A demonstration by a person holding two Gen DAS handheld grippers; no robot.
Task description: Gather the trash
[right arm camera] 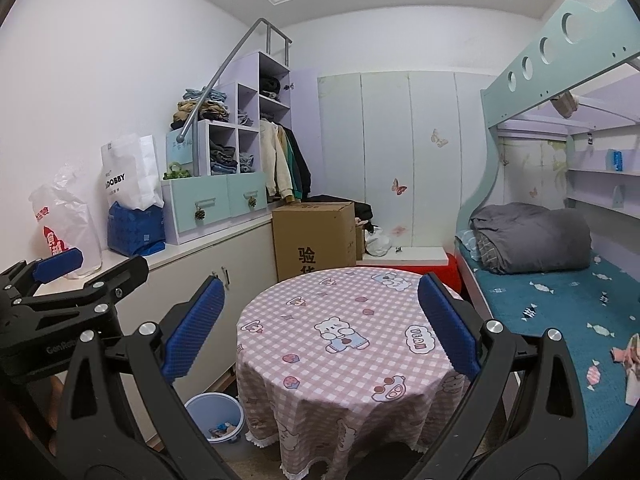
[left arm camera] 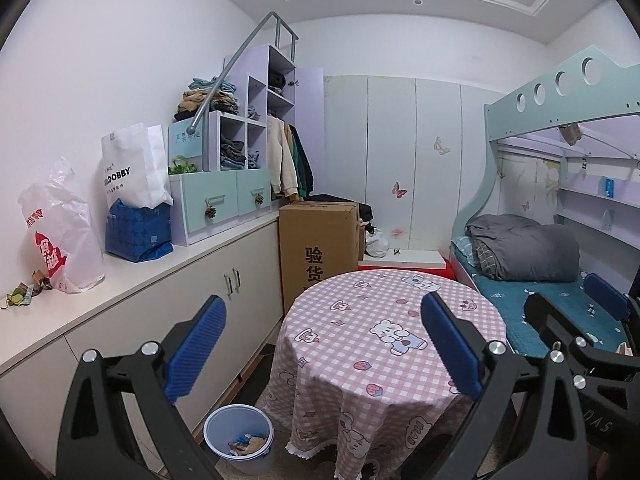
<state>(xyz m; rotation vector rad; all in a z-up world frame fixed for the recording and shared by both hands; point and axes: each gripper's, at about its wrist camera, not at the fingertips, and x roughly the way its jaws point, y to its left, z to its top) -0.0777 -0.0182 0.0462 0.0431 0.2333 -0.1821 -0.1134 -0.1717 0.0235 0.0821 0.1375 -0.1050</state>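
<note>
A pale blue round plastic bin (left arm camera: 239,436) stands on the floor beside the round table, holding crumpled wrappers (left arm camera: 246,443) in blue and tan at its bottom. The tabletop (left arm camera: 384,320), under a pink checked cloth printed with cartoon bears, carries nothing. On the long white counter (left arm camera: 132,280) along the left wall sit a white plastic bag with red print (left arm camera: 60,232), a white paper bag (left arm camera: 132,164) in a blue bag (left arm camera: 138,230), and small green and brown scraps (left arm camera: 24,294) at its near end. A pink and white crumpled scrap (right arm camera: 632,360) lies on the teal bed sheet. The left gripper (left arm camera: 324,348) and right gripper (right arm camera: 320,324) both hang over the table with jaws spread wide, holding nothing.
</note>
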